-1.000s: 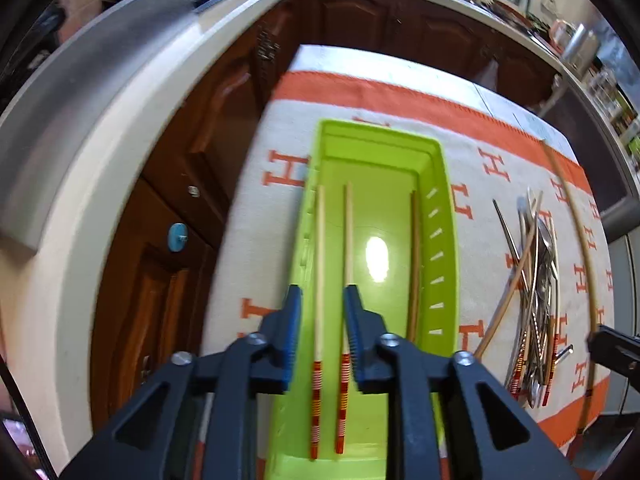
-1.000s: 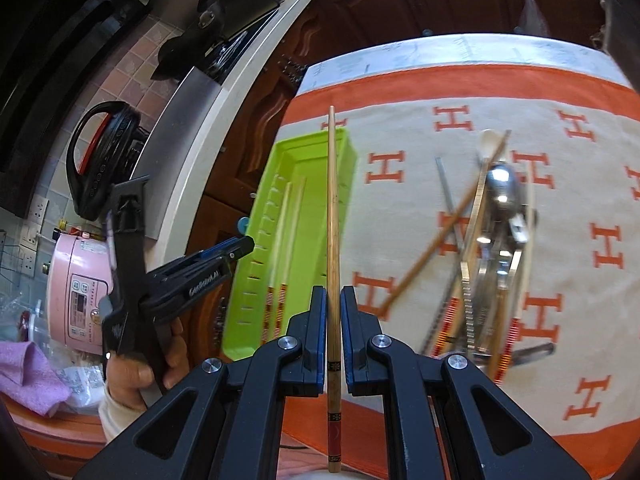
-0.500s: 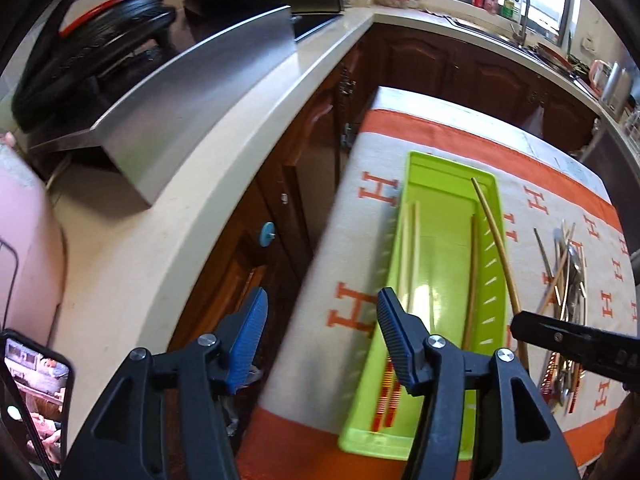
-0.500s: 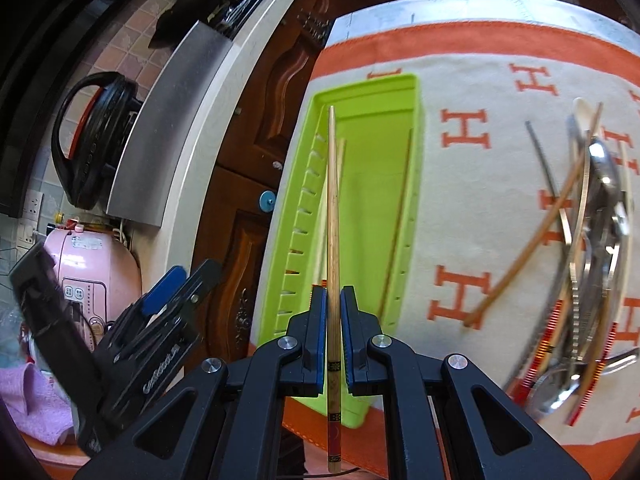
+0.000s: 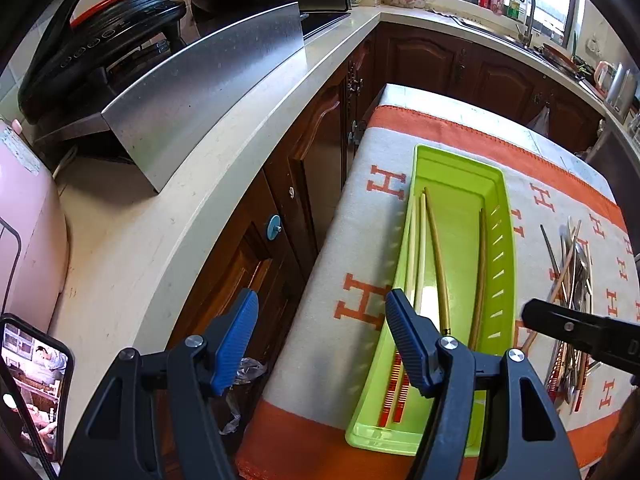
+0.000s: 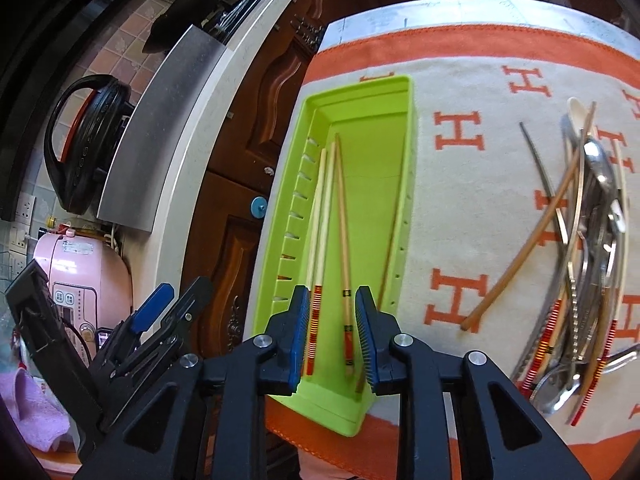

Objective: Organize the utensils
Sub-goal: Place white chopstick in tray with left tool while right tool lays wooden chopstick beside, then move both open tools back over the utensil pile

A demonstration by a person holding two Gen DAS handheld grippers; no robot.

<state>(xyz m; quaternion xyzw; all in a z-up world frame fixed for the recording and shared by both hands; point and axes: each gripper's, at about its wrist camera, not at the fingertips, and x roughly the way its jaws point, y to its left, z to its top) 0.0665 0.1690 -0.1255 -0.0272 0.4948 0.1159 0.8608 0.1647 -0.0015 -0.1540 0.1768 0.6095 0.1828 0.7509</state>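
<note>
The right gripper (image 6: 333,334) hovers over the near end of the green tray (image 6: 362,98), and its jaws have just been opening: they stand apart now, with a darker chopstick (image 6: 343,248) lying loose in the tray between them, touched by neither pad. Just left of it in the tray lie two pale chopsticks (image 6: 320,220) with red-striped ends, side by side along the slotted wall, and one more brown stick (image 6: 394,236) rests against the opposite wall. The left gripper (image 5: 320,340) hangs off to the tray's left, over the edge of the counter, and its jaws have also just been opening, wide apart with nothing in them. The tray sits on a cream cloth (image 6: 480,184) with orange H letters and an orange border. Well to the right on that cloth waits the unsorted heap of utensils (image 6: 592,248): metal spoons, chopsticks with striped ends, and one brown chopstick (image 6: 524,256) angling out toward the tray.
</note>
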